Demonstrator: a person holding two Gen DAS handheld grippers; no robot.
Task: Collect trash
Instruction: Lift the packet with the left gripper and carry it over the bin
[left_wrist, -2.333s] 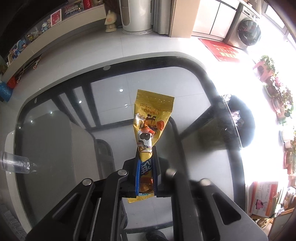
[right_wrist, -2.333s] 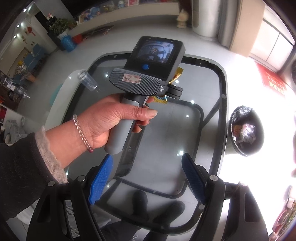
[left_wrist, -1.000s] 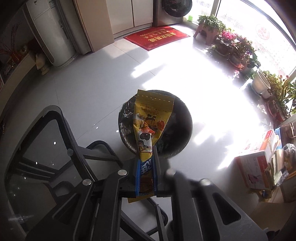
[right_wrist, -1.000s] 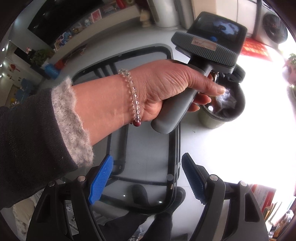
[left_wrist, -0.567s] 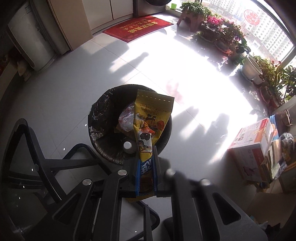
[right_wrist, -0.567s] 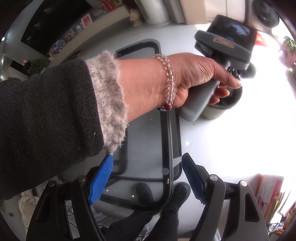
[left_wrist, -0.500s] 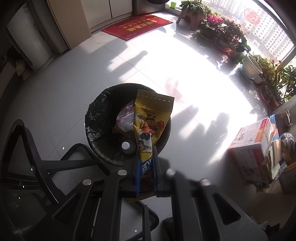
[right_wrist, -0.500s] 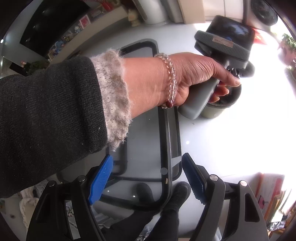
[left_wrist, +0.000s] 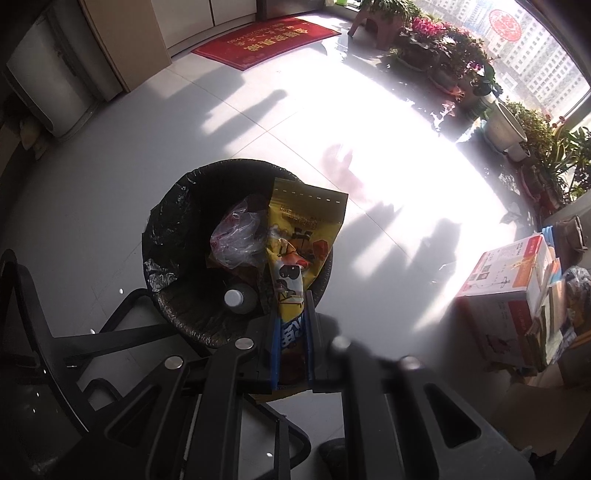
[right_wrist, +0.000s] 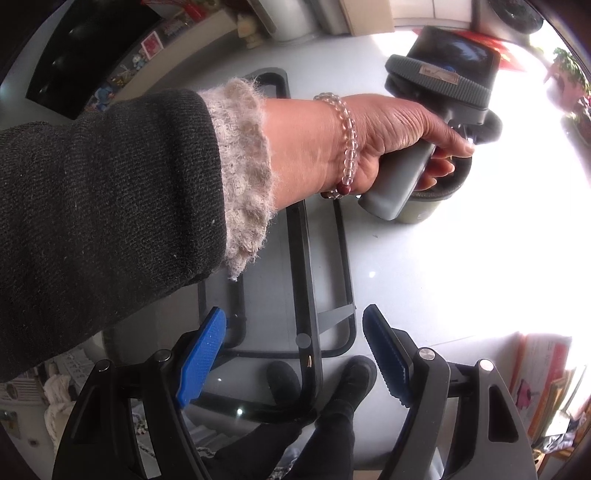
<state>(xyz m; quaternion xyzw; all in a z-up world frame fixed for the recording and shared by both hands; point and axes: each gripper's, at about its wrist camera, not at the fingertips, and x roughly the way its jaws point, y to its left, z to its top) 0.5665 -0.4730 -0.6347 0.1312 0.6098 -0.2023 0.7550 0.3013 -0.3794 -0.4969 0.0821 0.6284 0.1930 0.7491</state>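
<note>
Left gripper (left_wrist: 291, 317): pressed together, pinching the lower end of the yellow foil snack wrapper (left_wrist: 301, 236).
Wrapper position: projects forward from the fingertips, directly above the round black-lined trash bin (left_wrist: 166, 236).
Bin contents: crumpled pink plastic bag (left_wrist: 236, 240), white-capped bottle (left_wrist: 240, 299), both left of the claw tips.
Right gripper (right_wrist: 291, 354): blue pads spread, nothing between them; glass table (right_wrist: 325, 295) beneath.
Left hand (right_wrist: 373, 140): grips the grey handle, ahead of the right claw.

The lower end of the yellow snack wrapper (left_wrist: 301, 240) is hidden between the clamped pads of the left gripper (left_wrist: 291, 332). The wrapper also covers the right inner side of the trash bin (left_wrist: 173, 221). In the right wrist view, the left hand (right_wrist: 388, 136) and its grey handle hide most of the bin, and glare washes out the floor beyond the bin.
</note>
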